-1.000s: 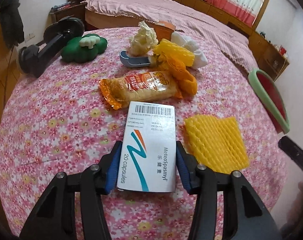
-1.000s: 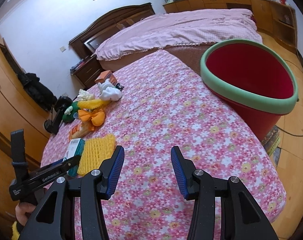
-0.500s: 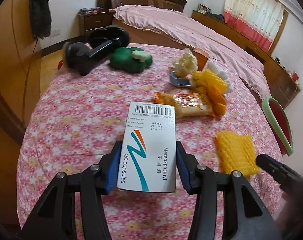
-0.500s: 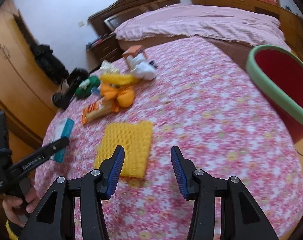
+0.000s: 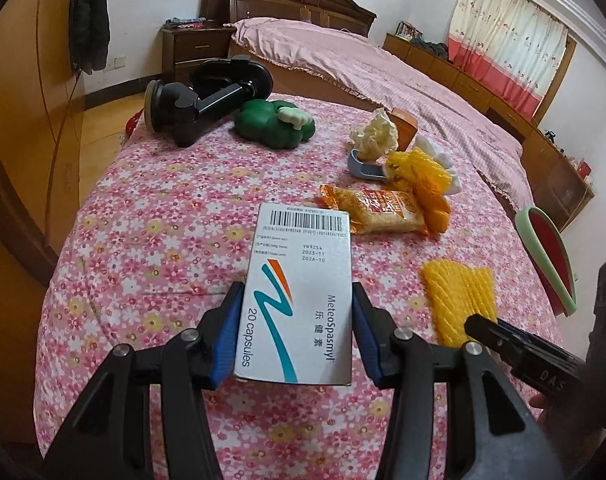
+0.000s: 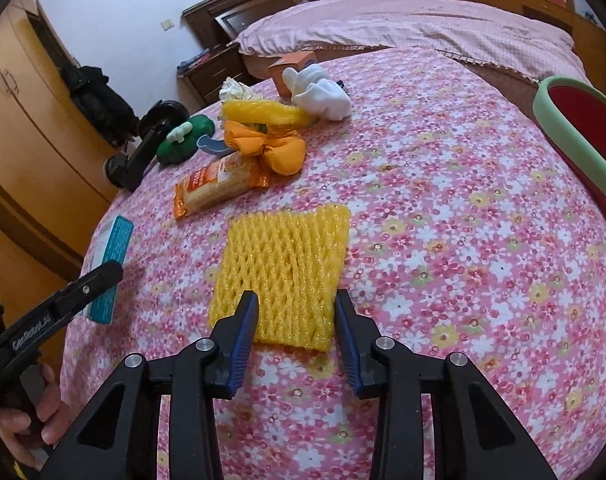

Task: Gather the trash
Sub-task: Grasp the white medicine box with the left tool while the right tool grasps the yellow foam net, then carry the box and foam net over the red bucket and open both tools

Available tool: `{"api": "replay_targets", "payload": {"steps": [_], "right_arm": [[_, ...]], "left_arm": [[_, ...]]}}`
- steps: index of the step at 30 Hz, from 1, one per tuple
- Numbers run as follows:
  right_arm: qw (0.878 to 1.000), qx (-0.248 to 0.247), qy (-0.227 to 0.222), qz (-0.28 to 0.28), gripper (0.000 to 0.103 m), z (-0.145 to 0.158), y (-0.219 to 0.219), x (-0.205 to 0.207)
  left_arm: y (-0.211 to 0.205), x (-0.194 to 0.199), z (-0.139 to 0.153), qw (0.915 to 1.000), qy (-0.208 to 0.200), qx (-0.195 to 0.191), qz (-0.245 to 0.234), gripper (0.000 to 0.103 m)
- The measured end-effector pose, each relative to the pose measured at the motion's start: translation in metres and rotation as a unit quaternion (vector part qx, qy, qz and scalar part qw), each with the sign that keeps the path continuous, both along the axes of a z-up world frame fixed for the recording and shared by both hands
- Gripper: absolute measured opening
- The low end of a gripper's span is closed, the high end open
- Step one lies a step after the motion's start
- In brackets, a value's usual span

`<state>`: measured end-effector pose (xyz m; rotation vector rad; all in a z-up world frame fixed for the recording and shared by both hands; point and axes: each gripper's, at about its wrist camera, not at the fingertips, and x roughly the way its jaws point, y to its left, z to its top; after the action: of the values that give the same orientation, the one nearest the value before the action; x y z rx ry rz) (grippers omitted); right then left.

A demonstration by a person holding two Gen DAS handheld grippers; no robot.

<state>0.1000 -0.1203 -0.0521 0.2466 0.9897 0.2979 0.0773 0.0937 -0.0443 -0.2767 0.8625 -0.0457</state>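
Observation:
My left gripper (image 5: 297, 334) is shut on a white medicine box (image 5: 299, 296) printed "20 capsules" and holds it above the flowered table (image 5: 143, 216). The box also shows in the right wrist view (image 6: 109, 264). My right gripper (image 6: 297, 336) is open, its jaws on either side of the near edge of a flat yellow foam net (image 6: 285, 276), which also shows in the left wrist view (image 5: 459, 298). A red bin with a green rim (image 6: 583, 136) stands past the table's right edge.
Further back on the table lie an orange snack packet (image 6: 219, 184), an orange bundle (image 6: 271, 148), another yellow net (image 6: 263, 114), white socks (image 6: 319, 92), an orange box (image 6: 293, 64), a green toy (image 5: 277, 124) and a black clamp mount (image 5: 199, 100). A bed stands behind.
My left gripper has lifted and pulled back to the left with the box. My right gripper has swung left from the bin and come down over the flat yellow net.

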Motion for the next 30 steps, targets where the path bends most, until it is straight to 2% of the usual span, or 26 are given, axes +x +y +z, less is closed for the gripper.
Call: {"api": "replay_targets", "payload": {"steps": [4, 7, 10, 14, 21, 30], "right_arm": [[1.000, 0.020, 0.004, -0.006, 0.022, -0.001, -0.003, 0.000], [0.999, 0.032, -0.001, -0.011, 0.010, 0.002, -0.007, -0.003], [0.998, 0.055, 0.004, -0.009, 0.010, 0.003, -0.012, -0.006], [0.998, 0.061, -0.018, -0.016, 0.010, 0.014, -0.021, -0.015], [0.996, 0.060, -0.062, -0.038, 0.010, 0.044, -0.045, -0.025], [0.988, 0.053, -0.114, -0.085, 0.010, 0.082, -0.091, -0.029]], "left_arm": [[-0.002, -0.003, 0.002, 1.0000, -0.002, 0.000, -0.004, 0.052], [-0.004, -0.006, 0.005, 1.0000, -0.006, 0.003, -0.006, 0.052], [-0.007, -0.007, 0.010, 0.9999, -0.009, 0.004, -0.010, 0.052], [-0.014, -0.006, 0.019, 0.9996, -0.014, 0.003, -0.023, 0.052], [-0.037, 0.005, 0.037, 0.9977, -0.020, -0.011, -0.064, 0.052], [-0.082, 0.022, 0.065, 0.9913, -0.041, -0.016, -0.124, 0.052]]}}
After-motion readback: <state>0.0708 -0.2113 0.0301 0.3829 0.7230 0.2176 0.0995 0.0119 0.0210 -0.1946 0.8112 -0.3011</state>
